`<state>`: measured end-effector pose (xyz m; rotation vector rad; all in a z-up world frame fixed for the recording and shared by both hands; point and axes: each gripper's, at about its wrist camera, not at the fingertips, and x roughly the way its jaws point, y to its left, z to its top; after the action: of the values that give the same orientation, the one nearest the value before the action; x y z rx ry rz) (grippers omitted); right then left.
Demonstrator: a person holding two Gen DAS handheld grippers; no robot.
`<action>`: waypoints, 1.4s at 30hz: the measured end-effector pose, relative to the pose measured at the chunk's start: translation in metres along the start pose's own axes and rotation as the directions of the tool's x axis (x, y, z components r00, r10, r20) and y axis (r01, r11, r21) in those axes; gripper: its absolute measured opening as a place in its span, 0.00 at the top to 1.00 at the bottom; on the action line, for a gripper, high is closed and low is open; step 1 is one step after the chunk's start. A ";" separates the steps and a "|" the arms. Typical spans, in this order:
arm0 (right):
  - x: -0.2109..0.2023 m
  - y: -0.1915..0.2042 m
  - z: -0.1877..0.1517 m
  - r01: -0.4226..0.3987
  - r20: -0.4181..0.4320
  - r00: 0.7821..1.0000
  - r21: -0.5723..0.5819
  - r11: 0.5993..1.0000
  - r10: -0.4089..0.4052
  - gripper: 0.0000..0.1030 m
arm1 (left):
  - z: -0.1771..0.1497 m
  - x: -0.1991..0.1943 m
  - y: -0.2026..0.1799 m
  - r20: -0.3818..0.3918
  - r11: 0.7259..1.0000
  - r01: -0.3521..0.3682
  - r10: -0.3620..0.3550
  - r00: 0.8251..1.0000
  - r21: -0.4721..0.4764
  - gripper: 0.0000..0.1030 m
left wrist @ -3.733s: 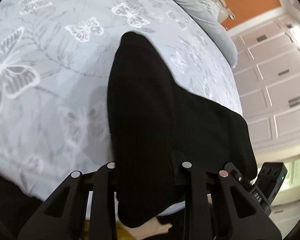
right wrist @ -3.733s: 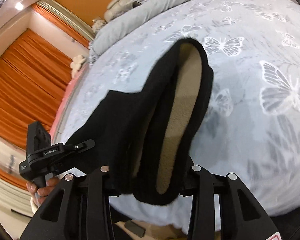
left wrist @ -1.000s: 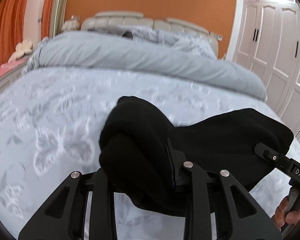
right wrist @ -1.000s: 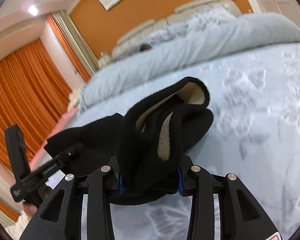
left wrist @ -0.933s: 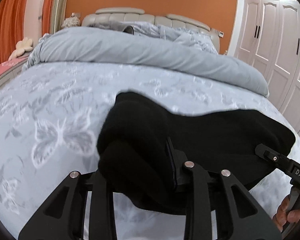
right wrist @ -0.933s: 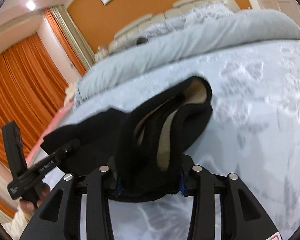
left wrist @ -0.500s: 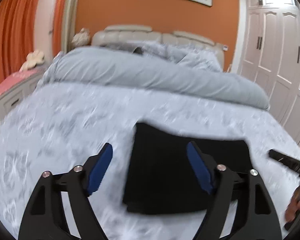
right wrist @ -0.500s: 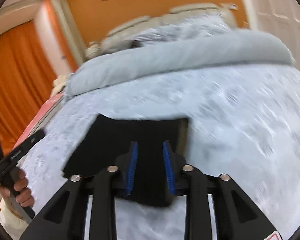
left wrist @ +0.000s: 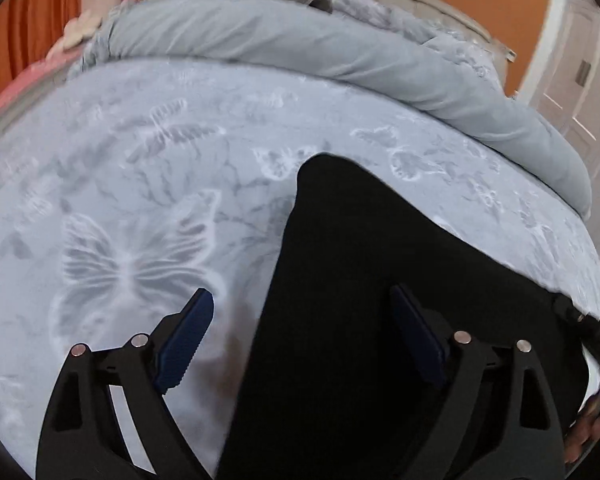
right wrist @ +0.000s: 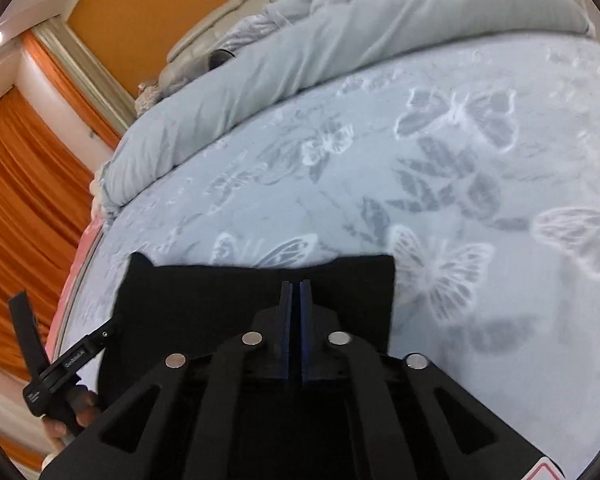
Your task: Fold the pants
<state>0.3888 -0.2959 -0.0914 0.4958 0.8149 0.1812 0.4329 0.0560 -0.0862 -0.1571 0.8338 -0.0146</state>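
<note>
The black pants (left wrist: pixel 364 288) lie folded flat on the pale blue butterfly bedspread (left wrist: pixel 132 184). My left gripper (left wrist: pixel 304 320) is open and empty, its blue pads spread wide just above the pants' left edge. In the right wrist view the pants (right wrist: pixel 204 300) form a flat black rectangle. My right gripper (right wrist: pixel 296 284) is shut with its blue pads together and nothing between them, hovering over the pants' far right part. The left gripper's body (right wrist: pixel 56 364) shows at the lower left of that view.
A rolled grey duvet (left wrist: pixel 340 48) lies across the far side of the bed, with pillows and a padded headboard behind. Orange curtains (right wrist: pixel 16 216) hang on the left. White wardrobe doors (left wrist: pixel 584 80) stand on the right.
Both grippers let go of the folded pants, which now lie flat on the bed. The left gripper stays open and dropped closer to the pants. The right gripper closed fully.
</note>
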 end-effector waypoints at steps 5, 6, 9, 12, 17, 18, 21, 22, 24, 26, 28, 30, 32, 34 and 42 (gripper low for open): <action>-0.054 -0.019 -0.053 -0.001 -0.051 0.999 -0.028 1.000 -0.001 0.08 | -0.036 -0.058 0.021 -0.003 0.996 0.042 -0.041 0.999 0.073 0.05; -0.049 -0.025 -0.061 -0.013 -0.098 0.995 0.005 1.000 0.013 0.08 | -0.043 -0.050 0.030 -0.065 0.997 0.064 -0.061 0.996 0.042 0.05; -0.022 -0.031 -0.086 -0.038 -0.189 0.981 0.078 0.996 0.052 0.09 | -0.055 -0.018 0.036 -0.190 0.989 0.125 -0.139 0.972 -0.082 0.05; -0.019 -0.008 -0.086 -0.080 -0.171 0.982 -0.008 0.997 0.077 0.70 | -0.058 -0.016 0.029 -0.150 0.975 0.176 -0.196 0.969 -0.134 0.42; -0.039 -0.016 -0.073 -0.060 -0.124 0.991 -0.062 0.996 0.052 0.75 | -0.061 -0.047 0.018 -0.167 0.960 0.254 -0.271 0.948 -0.116 0.72; -0.028 -0.025 -0.079 -0.037 -0.147 0.989 -0.064 0.997 0.028 0.72 | -0.069 -0.043 0.019 -0.190 0.957 0.269 -0.285 0.939 -0.107 0.69; -0.026 -0.037 -0.088 -0.069 -0.133 0.989 -0.005 0.998 0.067 0.55 | -0.083 -0.035 0.016 -0.152 0.976 0.213 -0.219 0.964 -0.051 0.46; -0.033 -0.032 -0.086 -0.034 -0.140 0.990 -0.014 0.999 0.031 0.52 | -0.085 -0.043 0.013 -0.122 0.984 0.176 -0.177 0.977 -0.016 0.39; -0.061 -0.011 -0.081 0.071 -0.071 0.994 -0.094 0.993 -0.077 0.52 | -0.086 -0.064 0.006 -0.083 0.993 0.113 -0.110 0.990 0.028 0.37; -0.088 0.016 -0.080 0.123 0.040 0.992 -0.166 0.979 -0.117 0.72 | -0.088 -0.081 0.000 -0.064 0.994 0.096 -0.092 0.994 0.060 0.37; -0.091 0.035 -0.080 0.136 0.040 0.991 -0.220 0.966 -0.130 0.89 | -0.089 -0.093 -0.006 -0.045 0.993 0.061 -0.056 0.997 0.101 0.36; -0.071 0.038 -0.081 0.174 0.013 0.984 -0.233 0.957 -0.176 0.89 | -0.091 -0.100 -0.014 -0.041 0.990 0.041 -0.036 0.998 0.132 0.36; -0.028 0.020 -0.086 0.253 -0.091 0.956 -0.222 0.942 -0.279 0.89 | -0.092 -0.102 -0.016 -0.040 0.989 0.014 -0.008 0.999 0.147 0.36; -0.031 0.019 -0.084 0.238 -0.060 0.966 -0.173 0.956 -0.252 0.89 | -0.095 -0.103 -0.020 -0.037 0.987 -0.013 0.019 0.999 0.162 0.36; -0.025 0.035 -0.085 0.299 -0.041 0.947 -0.255 0.919 -0.319 0.87 | -0.103 -0.102 -0.027 -0.035 0.981 -0.023 0.030 0.999 0.194 0.36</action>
<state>0.3106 -0.2441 -0.1067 0.1208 0.9264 0.0078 0.2891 0.0235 -0.0751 0.0378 0.8670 -0.0733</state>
